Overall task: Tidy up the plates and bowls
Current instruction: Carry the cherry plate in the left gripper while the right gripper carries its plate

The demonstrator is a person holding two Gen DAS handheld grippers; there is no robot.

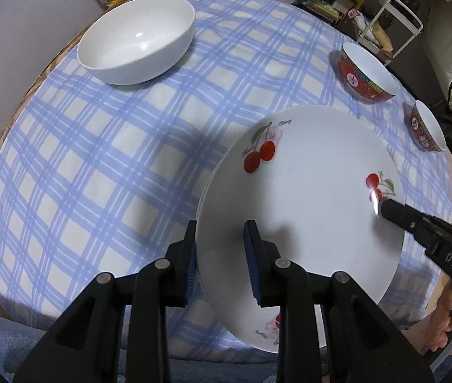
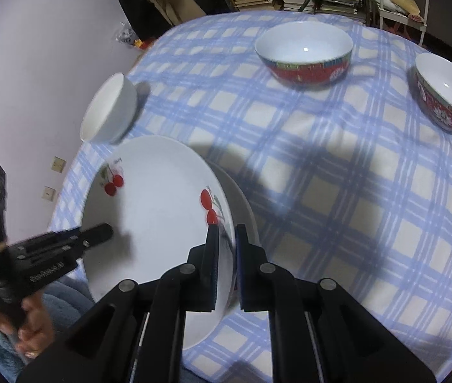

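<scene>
Near table edge, both grippers straddle cherry plate (image 1: pixel 305 191) rim: left gripper (image 1: pixel 222 255) wide, right gripper (image 2: pixel 226 255) nearly pinching. I'd lower evenly onto plate underneath (image 2: pixel 241 204).

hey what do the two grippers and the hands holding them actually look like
Both grippers, left and right, are matte black plastic with silver round pivot pins and dark blue ribbed pads. The right one's body carries raised lettering; the left one's grip has a tan band. Bare hands, no gloves.
</scene>
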